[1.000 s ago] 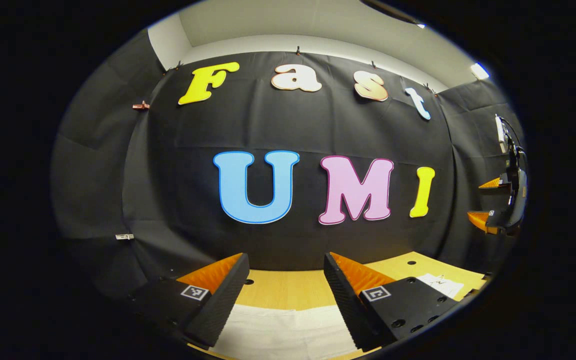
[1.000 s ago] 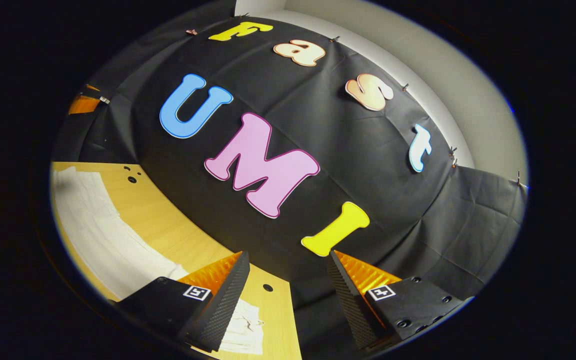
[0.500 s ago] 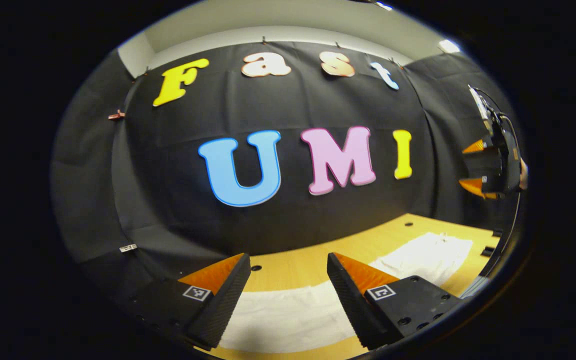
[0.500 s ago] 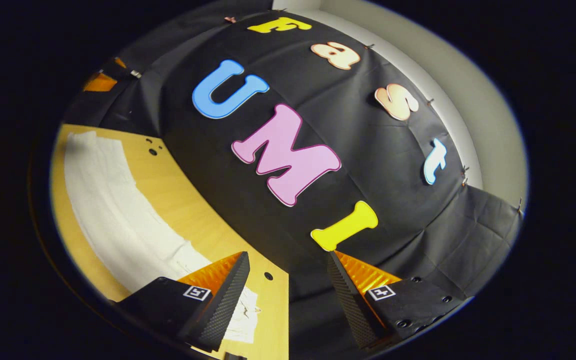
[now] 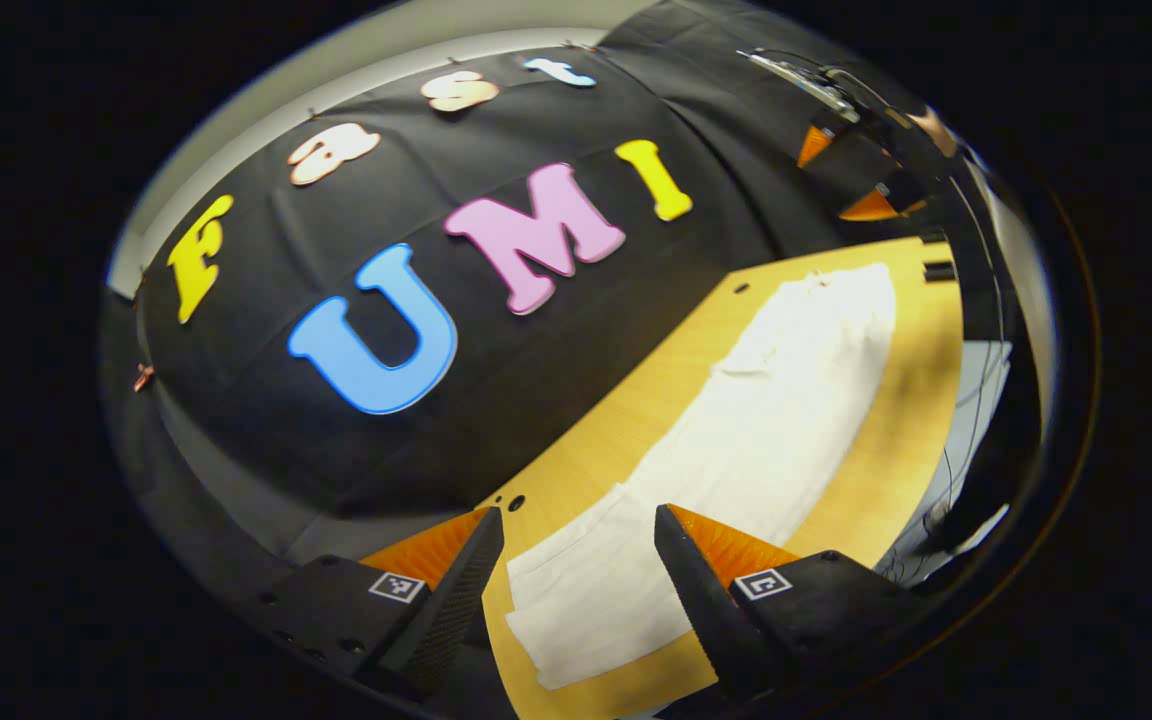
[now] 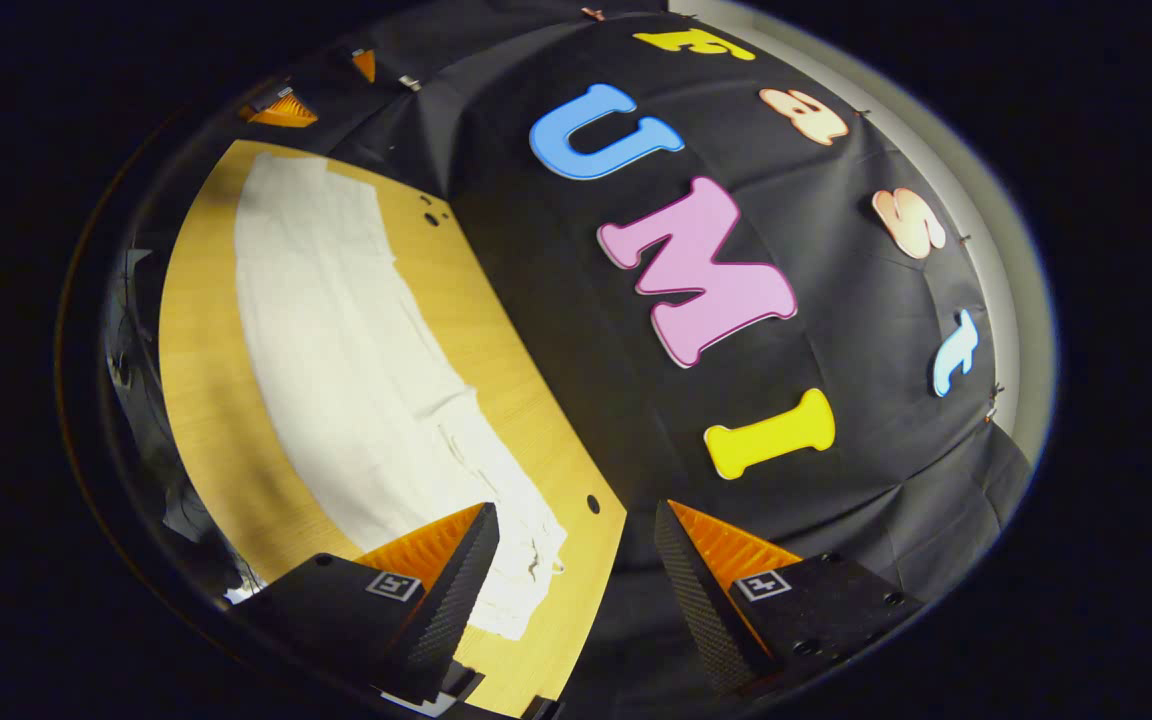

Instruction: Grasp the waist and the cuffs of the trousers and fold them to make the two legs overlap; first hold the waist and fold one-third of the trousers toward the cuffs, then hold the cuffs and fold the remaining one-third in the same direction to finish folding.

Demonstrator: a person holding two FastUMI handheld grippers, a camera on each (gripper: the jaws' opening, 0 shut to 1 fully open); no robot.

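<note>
You hold the left gripper (image 5: 576, 560) over the near end of the long white cloth trousers (image 5: 736, 450), which lie stretched flat along the pale wooden tabletop (image 5: 896, 470), and its fingers stand wide apart with nothing between them, so the cloth end shows in the gap, ready to be pinched. In the right gripper view the right gripper (image 6: 576, 560) hangs above the opposite end of the trousers (image 6: 356, 370), where the cloth looks gathered and wrinkled, probably the waist, though you cannot be sure from here; its fingers are spread too, and empty. One gripper at each end makes sense: the garment appears to lie as a single narrow strip, so each end needs its own hold for the folds into thirds. Far off in the left gripper view you see the right gripper (image 5: 861, 180) raised above the tabletop, not yet touching cloth
</note>
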